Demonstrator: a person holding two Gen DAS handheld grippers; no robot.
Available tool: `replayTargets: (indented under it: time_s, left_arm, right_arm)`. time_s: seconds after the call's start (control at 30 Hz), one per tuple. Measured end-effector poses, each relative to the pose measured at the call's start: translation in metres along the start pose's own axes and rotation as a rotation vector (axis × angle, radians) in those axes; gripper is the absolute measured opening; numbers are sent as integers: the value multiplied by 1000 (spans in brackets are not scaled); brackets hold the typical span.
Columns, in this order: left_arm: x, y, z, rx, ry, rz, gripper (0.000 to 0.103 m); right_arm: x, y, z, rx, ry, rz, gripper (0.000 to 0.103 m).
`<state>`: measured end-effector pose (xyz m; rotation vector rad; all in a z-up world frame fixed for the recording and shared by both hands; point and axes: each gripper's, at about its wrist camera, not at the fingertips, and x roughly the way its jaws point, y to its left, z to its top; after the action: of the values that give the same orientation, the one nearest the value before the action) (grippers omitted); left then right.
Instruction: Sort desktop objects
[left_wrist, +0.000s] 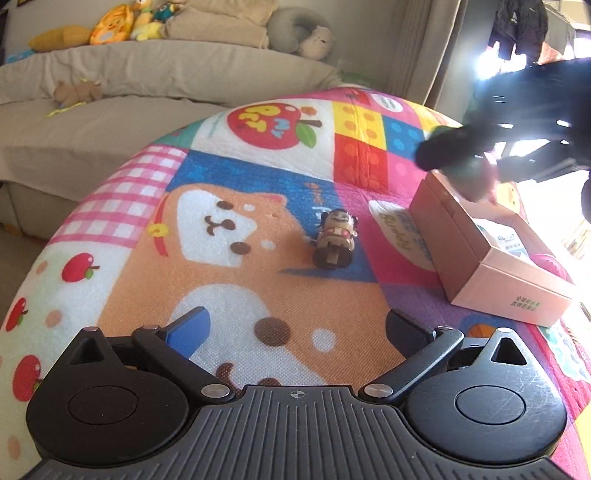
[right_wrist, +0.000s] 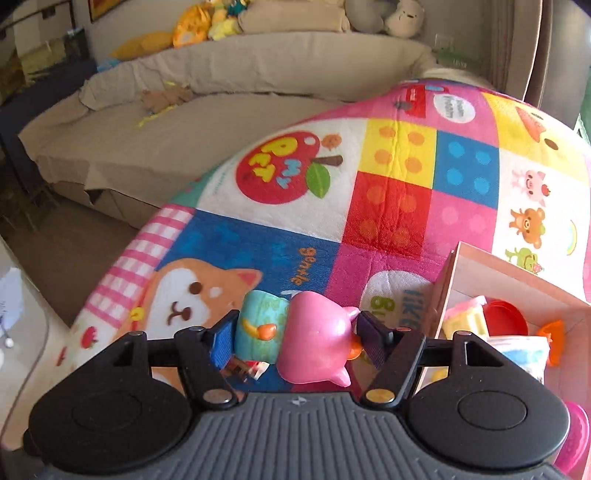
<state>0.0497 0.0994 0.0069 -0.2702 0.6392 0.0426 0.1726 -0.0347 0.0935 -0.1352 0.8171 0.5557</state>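
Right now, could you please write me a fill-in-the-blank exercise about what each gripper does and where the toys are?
1. The right gripper is shut on a pink ____ figurine.
2. The left gripper is ____ and holds nothing.
3. The small brown figurine lies on the colourful mat, to the ____ of the pink cardboard box.
4. The red lid lies ____ the box.

Missing words: pig; open; left; inside
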Motion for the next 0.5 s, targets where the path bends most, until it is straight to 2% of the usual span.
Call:
replayTargets:
  time_s: [0.07, 0.17, 0.37, 0.5]
  left_arm:
    - [0, -1, 0, 6, 2, 5, 103]
    - [1, -3, -1, 16, 6, 14, 103]
    - [5, -11, 1, 64, 25, 56, 103]
    - [9, -25, 5, 140, 14, 86, 103]
  right_arm:
    - [-30, -7, -22, 9, -18, 25, 69]
    - [-55, -18, -60, 20, -11, -4, 69]
    - [-67, -37, -145, 63, -19, -154, 69]
    - [-68, -51, -179, 125, -33, -205, 71]
